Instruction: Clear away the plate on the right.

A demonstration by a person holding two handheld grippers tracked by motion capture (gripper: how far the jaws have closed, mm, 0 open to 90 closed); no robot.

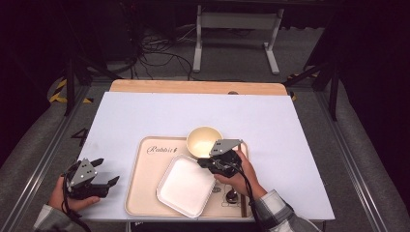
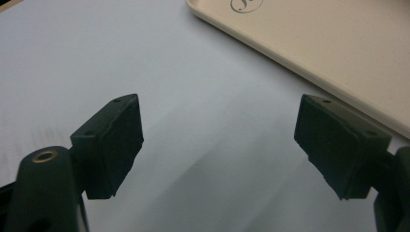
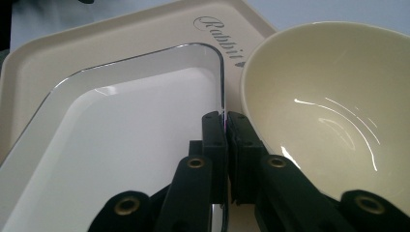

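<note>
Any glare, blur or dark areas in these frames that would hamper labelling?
High view: the surroundings are dark, the white table cover evenly lit. Right gripper view: streaks of glare inside the cream bowl, bright rim reflections on the white plate, and the right gripper sharp. Left gripper view: the left gripper looks soft, the tray clearer.

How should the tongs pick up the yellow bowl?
Probably by the bowl's thin rim: it stands upright and open, so one jaw can go inside and one outside. Come from above at the far side, since the white plate and the right tongs crowd the near side. The left tongs are open and free.
</note>
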